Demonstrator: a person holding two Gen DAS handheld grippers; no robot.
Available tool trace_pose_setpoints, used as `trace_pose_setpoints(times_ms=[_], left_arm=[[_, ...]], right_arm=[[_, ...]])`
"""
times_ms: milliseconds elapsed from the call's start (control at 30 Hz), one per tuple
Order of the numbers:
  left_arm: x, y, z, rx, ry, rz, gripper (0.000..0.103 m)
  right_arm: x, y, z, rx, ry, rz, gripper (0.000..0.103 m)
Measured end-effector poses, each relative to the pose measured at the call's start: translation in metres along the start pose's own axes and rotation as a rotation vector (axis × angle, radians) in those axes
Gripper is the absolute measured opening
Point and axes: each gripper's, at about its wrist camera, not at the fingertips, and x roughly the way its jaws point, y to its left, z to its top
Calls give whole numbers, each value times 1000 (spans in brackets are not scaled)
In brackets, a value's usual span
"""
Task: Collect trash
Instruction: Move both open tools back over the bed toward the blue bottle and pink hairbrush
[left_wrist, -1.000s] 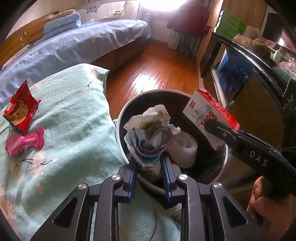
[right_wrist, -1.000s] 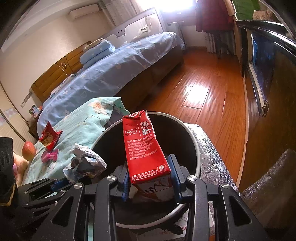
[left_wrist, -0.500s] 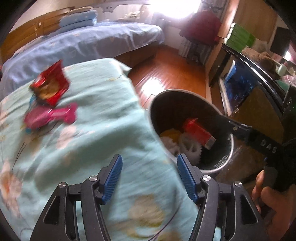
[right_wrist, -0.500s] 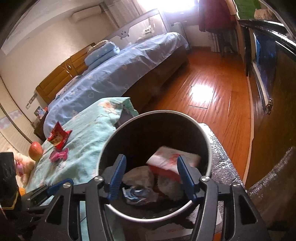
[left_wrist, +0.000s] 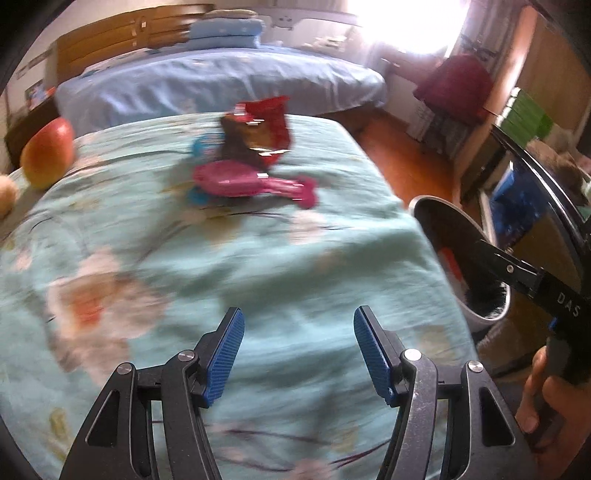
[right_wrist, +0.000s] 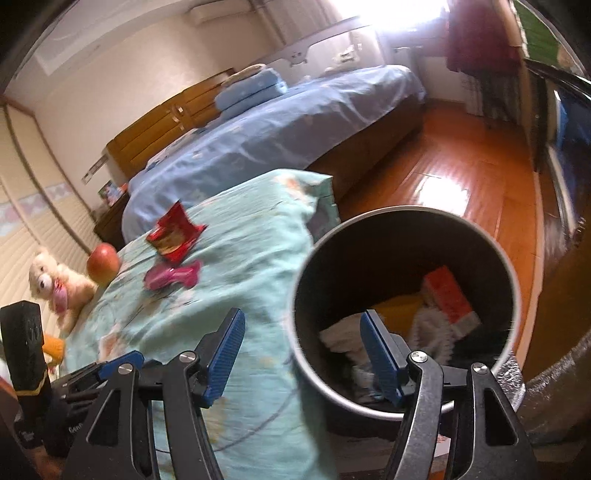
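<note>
A red snack wrapper (left_wrist: 264, 127) lies crumpled on the far part of the teal quilt (left_wrist: 258, 266), with a pink toy (left_wrist: 255, 184) just in front of it, touching or nearly so; motion blur hides the exact contact. An apple (left_wrist: 48, 157) sits at the quilt's far left edge, and beside it, in the right wrist view, a small plush bear (right_wrist: 55, 284). The bin (right_wrist: 402, 306) stands against the quilt's right edge; inside it lie a red carton (right_wrist: 448, 299), crumpled paper (right_wrist: 341, 338) and something yellow. The left gripper (left_wrist: 298, 347) hangs over the near part of the quilt, jaws spread wide and holding nothing. The right gripper (right_wrist: 302, 347) is likewise wide open and bare, straddling the bin's near rim. A blue bed (right_wrist: 280, 136) fills the background.
</note>
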Motion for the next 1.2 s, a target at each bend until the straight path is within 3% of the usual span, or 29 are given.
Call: trace_pose_setpoints(times_ms=[600, 967, 1200], left_arm=[[-16, 64, 14, -96, -23, 74, 61], [20, 62, 52, -77, -15, 81, 61], [56, 52, 79, -30, -17, 135, 61]], right_arm=[[45, 70, 4, -142, 66, 75, 66], [61, 67, 23, -120, 58, 77, 66], [64, 54, 33, -79, 44, 74, 66]])
